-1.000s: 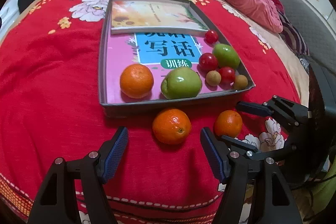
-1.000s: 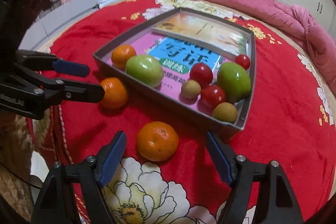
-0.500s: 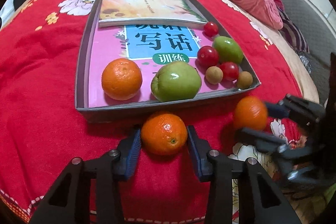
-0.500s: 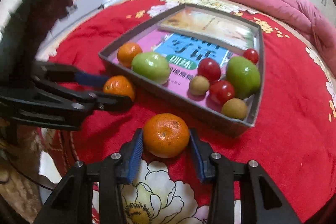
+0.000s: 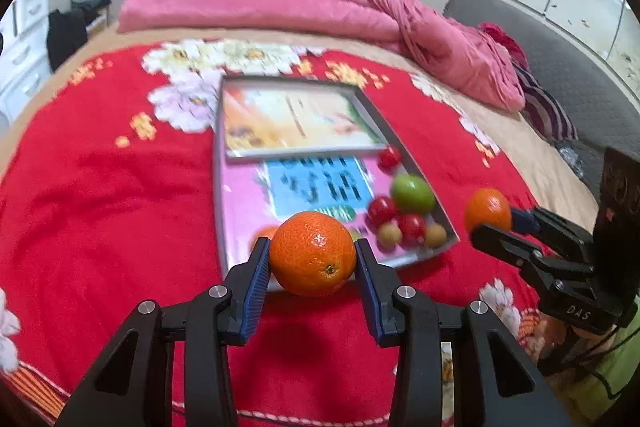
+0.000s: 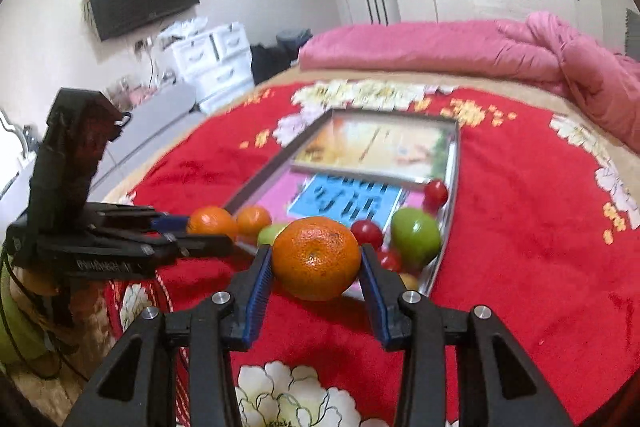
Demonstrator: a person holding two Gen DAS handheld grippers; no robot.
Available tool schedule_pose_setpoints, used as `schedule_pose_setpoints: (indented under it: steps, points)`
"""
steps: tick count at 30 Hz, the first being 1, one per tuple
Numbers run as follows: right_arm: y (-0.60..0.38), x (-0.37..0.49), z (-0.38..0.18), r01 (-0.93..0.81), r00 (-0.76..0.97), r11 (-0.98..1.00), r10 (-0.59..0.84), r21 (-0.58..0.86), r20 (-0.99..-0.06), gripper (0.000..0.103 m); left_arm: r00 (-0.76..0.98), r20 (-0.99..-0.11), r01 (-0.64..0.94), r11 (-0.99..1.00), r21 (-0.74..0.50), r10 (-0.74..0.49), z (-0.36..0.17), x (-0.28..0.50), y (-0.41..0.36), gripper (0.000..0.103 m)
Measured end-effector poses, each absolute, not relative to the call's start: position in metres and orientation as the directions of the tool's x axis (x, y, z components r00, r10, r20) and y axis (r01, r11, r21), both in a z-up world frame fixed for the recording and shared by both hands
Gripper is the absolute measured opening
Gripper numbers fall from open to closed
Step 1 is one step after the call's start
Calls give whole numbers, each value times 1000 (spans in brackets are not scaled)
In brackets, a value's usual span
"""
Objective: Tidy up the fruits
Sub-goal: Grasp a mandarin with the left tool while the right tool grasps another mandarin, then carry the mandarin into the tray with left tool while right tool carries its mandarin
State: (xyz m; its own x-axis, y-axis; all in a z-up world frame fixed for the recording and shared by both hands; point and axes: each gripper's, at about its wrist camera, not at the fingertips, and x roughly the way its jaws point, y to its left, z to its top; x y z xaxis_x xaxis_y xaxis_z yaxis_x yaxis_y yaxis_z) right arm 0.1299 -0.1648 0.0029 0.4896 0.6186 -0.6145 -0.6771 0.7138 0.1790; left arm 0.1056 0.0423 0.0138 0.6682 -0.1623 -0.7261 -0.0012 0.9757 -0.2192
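Two oranges held. Left wrist: left gripper [image 5: 313, 258] clamps one orange [image 5: 313, 253] above the tray's near rim [image 5: 404, 259]; red bedspread [image 5: 100, 211] open leftward. Right wrist: right gripper [image 6: 316, 261] clamps second orange [image 6: 316, 258] beside the tray's corner [image 6: 430, 277]; bedspread open rightward.

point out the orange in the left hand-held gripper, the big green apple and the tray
orange [image 5: 313, 253], left wrist view, middle of its peel
green apple [image 6: 416, 236], right wrist view, its rounded front
tray [image 6: 453, 163], right wrist view, its grey right wall
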Motion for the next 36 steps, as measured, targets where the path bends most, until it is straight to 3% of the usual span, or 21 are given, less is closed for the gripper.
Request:
schedule_pose_setpoints:
  steps: [6, 16, 36]
  points:
    - [-173, 139, 7, -636, 535, 751, 595, 178, -599, 43, 680, -714, -18, 970, -244, -167, 19, 115, 48, 43]
    - [-186, 149, 5, -571, 582, 802, 545, 173, -604, 43, 645, -726, 85, 966, -243, -239, 9, 137, 3, 43]
    - [-189, 171, -8, -554, 547, 814, 514, 174, -661, 43, 556, -783, 167, 960, -224, -279, -22, 151, -39, 43]
